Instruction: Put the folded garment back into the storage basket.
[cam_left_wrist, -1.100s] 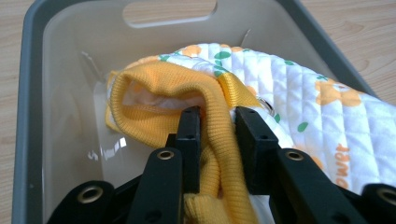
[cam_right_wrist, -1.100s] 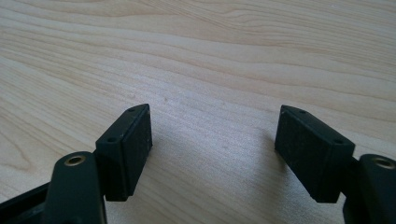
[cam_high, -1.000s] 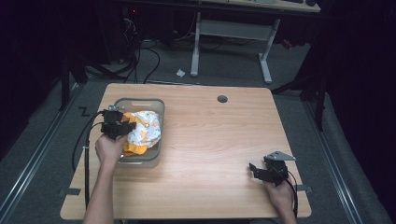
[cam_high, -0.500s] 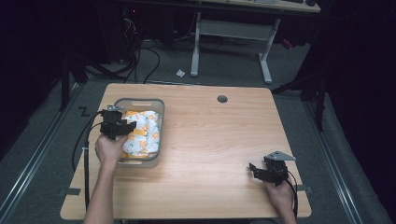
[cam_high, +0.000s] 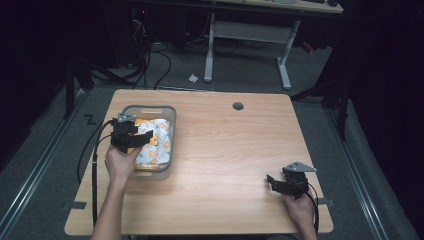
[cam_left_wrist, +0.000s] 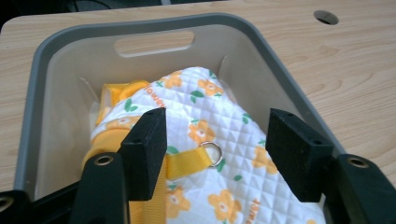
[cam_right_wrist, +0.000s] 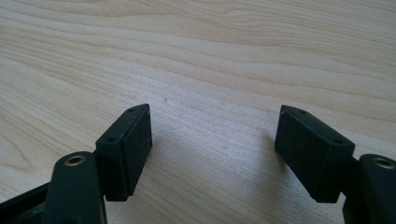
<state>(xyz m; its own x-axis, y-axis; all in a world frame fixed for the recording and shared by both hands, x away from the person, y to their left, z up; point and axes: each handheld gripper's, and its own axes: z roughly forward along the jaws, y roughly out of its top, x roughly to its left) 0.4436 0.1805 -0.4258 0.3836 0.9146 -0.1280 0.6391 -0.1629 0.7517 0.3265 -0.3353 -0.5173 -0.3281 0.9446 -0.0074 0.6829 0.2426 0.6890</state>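
Cloth (cam_left_wrist: 219, 140) runs off the bottom edge in the left gripper view; its orange print lettering is too small to read. Bin (cam_left_wrist: 46, 70) floor hidden beneath the cloth; near rim cut off.

A white-legged desk (cam_high: 247, 37) stands beyond on dim grey floor (cam_high: 320, 75).

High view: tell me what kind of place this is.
Probably a lab or workshop set up for recording handling. A wooden table with a cable hole stands on grey carpet, cables trail across the floor, and another desk's white legs stand behind in a darkened room.
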